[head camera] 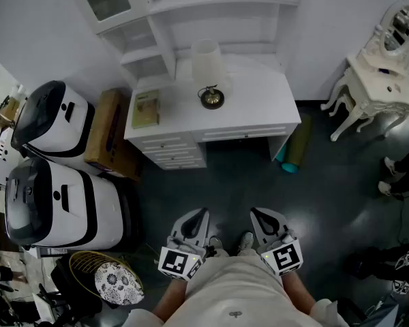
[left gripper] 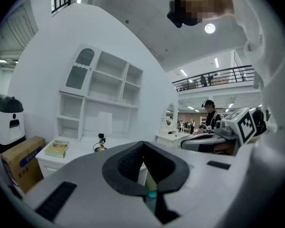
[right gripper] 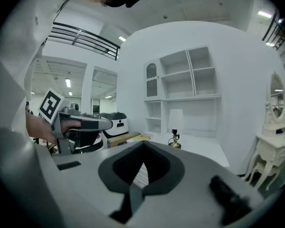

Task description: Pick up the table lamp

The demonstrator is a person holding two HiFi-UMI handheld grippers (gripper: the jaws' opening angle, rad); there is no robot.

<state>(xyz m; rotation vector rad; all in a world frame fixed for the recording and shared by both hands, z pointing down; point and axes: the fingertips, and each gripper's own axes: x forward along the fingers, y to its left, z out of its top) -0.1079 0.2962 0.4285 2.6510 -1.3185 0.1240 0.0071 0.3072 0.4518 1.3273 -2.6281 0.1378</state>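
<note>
The left gripper point(head camera: 202, 214) has its jaws pressed together with nothing between them, and the right gripper point(head camera: 256, 214) looks the same in its own view: jaws meeting at the tips, empty. Both are held side by side, close in front of the person's body and low over the dark floor point(head camera: 232, 182), pointing toward a white table point(head camera: 259, 104) with drawers that stands well apart from them. The table lamp point(head camera: 210, 73) stands upright on that table, toward its back and left of the middle, with a pale shade above a small dark, brassy round base. A book point(head camera: 146, 108) lies flat near the table's left edge, apart from the lamp. White shelves point(head camera: 191, 9) rise behind the table. To the table's left a cardboard box point(head camera: 108, 131) sits beside two white-and-black machines point(head camera: 54, 162), and a rolled green mat point(head camera: 294, 147) leans by its right side
</note>
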